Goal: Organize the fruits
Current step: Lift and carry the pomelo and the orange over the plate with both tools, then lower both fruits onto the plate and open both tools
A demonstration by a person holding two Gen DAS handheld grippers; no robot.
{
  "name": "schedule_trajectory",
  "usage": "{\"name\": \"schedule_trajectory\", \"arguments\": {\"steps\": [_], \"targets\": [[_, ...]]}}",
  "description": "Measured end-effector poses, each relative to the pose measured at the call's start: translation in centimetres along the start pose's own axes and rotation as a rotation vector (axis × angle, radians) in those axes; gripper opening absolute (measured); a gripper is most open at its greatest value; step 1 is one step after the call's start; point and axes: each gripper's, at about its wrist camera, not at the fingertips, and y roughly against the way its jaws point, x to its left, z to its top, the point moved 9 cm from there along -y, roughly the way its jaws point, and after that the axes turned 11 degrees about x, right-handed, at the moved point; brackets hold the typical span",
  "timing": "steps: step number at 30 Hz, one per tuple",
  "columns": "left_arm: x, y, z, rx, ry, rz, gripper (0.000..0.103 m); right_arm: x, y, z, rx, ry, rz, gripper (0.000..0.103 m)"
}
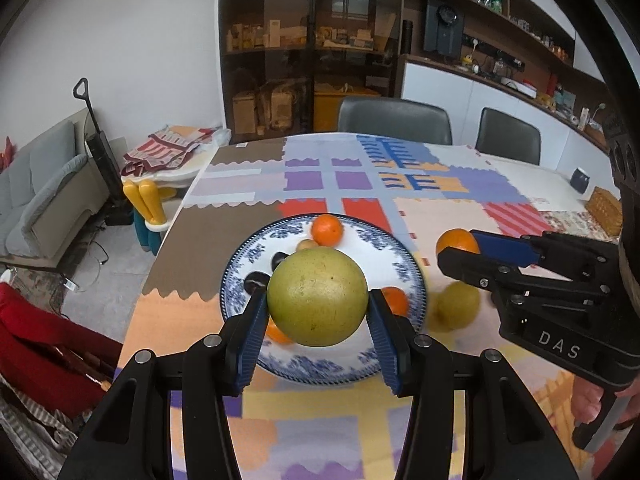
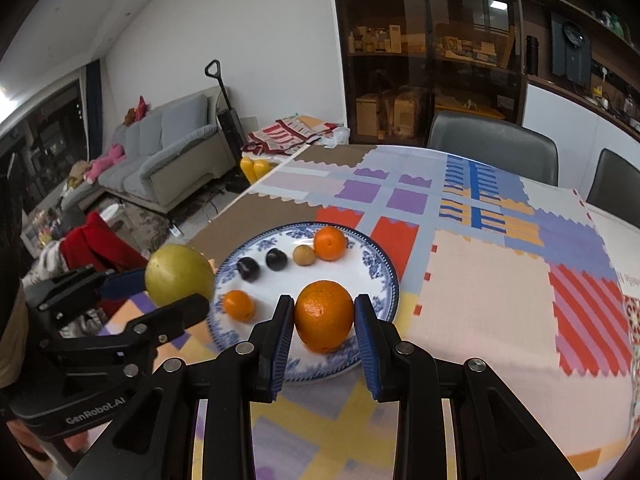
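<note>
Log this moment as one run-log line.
left gripper: shut on pomelo | right gripper: shut on orange | both over plate | plate holds two tangerines, two plums, one small brown fruit

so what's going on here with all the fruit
A person is sorting fruit with a gripper in each hand. The left gripper is shut on a large yellow-green fruit, and the right gripper is shut on a big orange; both are held above the blue-and-white plate. On the plate lie two small oranges, two dark plums and a small tan fruit. Another yellow-green fruit sits on the tablecloth beside the plate.
</note>
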Motion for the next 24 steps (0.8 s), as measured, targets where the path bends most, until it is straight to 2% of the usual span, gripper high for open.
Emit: {"name": "schedule_trajectory", "arguments": {"steps": [8, 15, 22, 24], "targets": [[0.9, -4.0, 1.4, 0.075, -0.020, -0.013, 0.049, -1.2, -4.5, 2.2, 0.092, 0.015, -0.014, 0.032], [1.5, -6.9, 1.3, 0.156, -0.021, -0.022, 0.049, -1.1, -7.9, 2.7, 0.192, 0.029, 0.000, 0.032], [1.9, -7.9, 1.1, 0.194, -0.008, -0.026, 0.049, -0.9, -8.8, 2.8, 0.208, 0.030, 0.007, 0.032], [1.9, -8.0, 0.9, 0.205, -0.005, -0.024, 0.049, -0.8, -8.6, 2.9, 0.202, 0.032, 0.005, 0.036]]}}
